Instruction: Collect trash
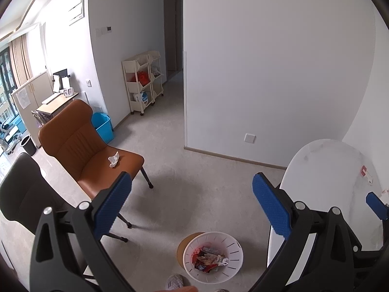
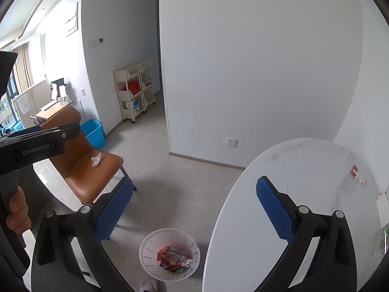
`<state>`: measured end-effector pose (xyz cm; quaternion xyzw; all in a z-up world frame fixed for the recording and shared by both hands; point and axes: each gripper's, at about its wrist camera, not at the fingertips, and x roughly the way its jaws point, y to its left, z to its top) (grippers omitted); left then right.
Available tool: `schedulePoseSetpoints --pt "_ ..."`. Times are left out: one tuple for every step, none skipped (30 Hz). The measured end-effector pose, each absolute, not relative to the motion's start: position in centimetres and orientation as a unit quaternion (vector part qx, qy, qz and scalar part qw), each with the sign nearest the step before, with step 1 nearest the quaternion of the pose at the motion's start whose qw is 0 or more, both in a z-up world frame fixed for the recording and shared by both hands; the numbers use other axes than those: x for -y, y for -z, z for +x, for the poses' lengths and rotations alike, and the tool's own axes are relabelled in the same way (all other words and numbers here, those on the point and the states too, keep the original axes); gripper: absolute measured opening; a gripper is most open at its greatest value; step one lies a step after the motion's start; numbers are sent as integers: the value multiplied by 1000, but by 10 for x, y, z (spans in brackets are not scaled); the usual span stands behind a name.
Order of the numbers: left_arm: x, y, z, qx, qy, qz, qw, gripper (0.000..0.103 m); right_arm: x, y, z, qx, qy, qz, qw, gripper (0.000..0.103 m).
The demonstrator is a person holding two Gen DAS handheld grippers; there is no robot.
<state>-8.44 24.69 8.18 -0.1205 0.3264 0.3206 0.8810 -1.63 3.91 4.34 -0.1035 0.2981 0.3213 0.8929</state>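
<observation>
A white slotted trash basket (image 1: 231, 275) (image 2: 150, 267) stands on the floor below both grippers, holding several crumpled wrappers (image 1: 209, 259) (image 2: 173, 258). A crumpled white tissue (image 1: 113, 159) (image 2: 96, 159) lies on the seat of an orange chair (image 1: 80, 146) (image 2: 87, 177). A red-and-white packet (image 1: 366, 171) (image 2: 358, 175) lies on the white marble table (image 1: 323, 170) (image 2: 304, 182). My left gripper (image 1: 192, 206) is open and empty, high above the floor. My right gripper (image 2: 194, 209) is open and empty, over the table's left edge.
A dark chair (image 1: 22, 189) stands at the left. A blue bin (image 1: 103, 126) (image 2: 93, 131) and a cream shelf cart (image 1: 143, 80) (image 2: 135, 90) stand by the far wall. A black bin (image 1: 28, 143) stands far left. A slippered foot (image 1: 175, 282) is beside the basket.
</observation>
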Motion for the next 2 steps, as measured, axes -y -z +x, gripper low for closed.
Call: schedulePoseSetpoints --pt "-247 -81 -84 -327 -321 -119 881 95 -39 -43 -16 -298 -321 -103 893 101" --pt "-247 -80 -84 -328 -321 -119 881 95 -39 -44 -16 -298 -321 -103 893 101"
